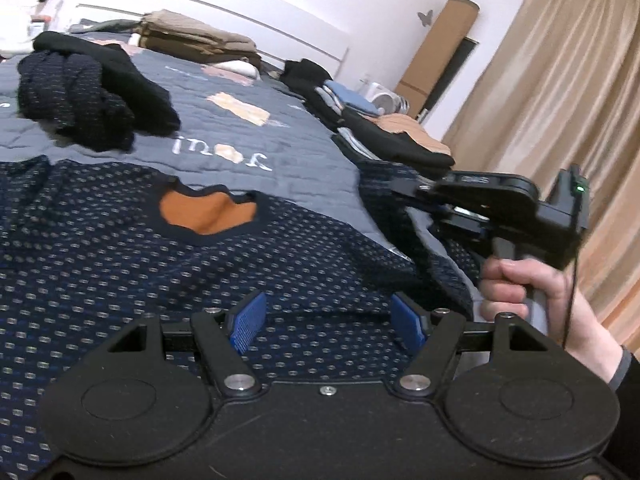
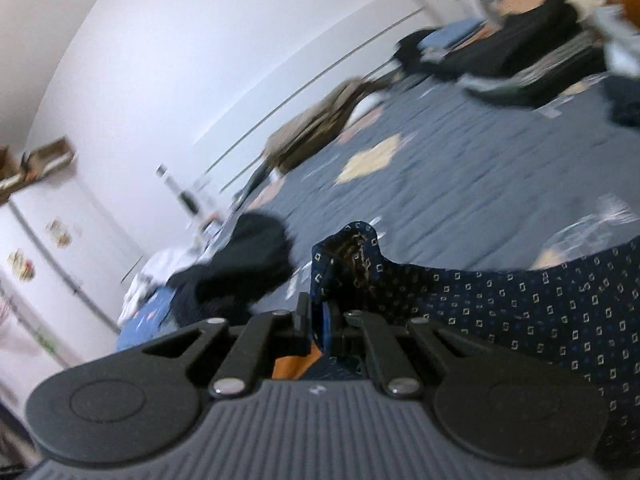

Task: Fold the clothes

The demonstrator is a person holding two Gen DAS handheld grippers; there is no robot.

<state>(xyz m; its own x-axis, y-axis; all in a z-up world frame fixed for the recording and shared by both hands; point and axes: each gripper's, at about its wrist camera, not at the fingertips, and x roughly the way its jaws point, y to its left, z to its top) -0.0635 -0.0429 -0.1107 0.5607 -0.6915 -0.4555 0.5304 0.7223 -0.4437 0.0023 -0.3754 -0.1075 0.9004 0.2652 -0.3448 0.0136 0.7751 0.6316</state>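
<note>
The navy patterned sweater (image 1: 120, 264) lies spread on the bed (image 1: 248, 148), front up, its orange-lined neck opening (image 1: 206, 214) facing the headboard side. That neck opening serves as landmark here. To its right, a sleeve or side edge of the sweater is lifted off the quilt by the right tongs (image 2: 316, 320), which are closed tight on a bunched fold of the knit (a person's hand (image 1: 516, 292) grips their handle).

Judging from that raised edge, the step in hand is carrying this side across toward the middle of the sweater. To do it well, the pinch should stay firm, the cloth be kept taut and low, and the fold line run straight down from the side of the neck opening, so the body does not drag or wrinkle.

The left tongs (image 1: 326, 326) hover just below the neck opening, over the chest of the sweater, blue pads wide apart and holding nothing; whether they touch the knit I cannot tell. They seem well placed to press the body flat.

Beyond the neck opening lies a dark heap of clothes (image 1: 92, 92).
</note>
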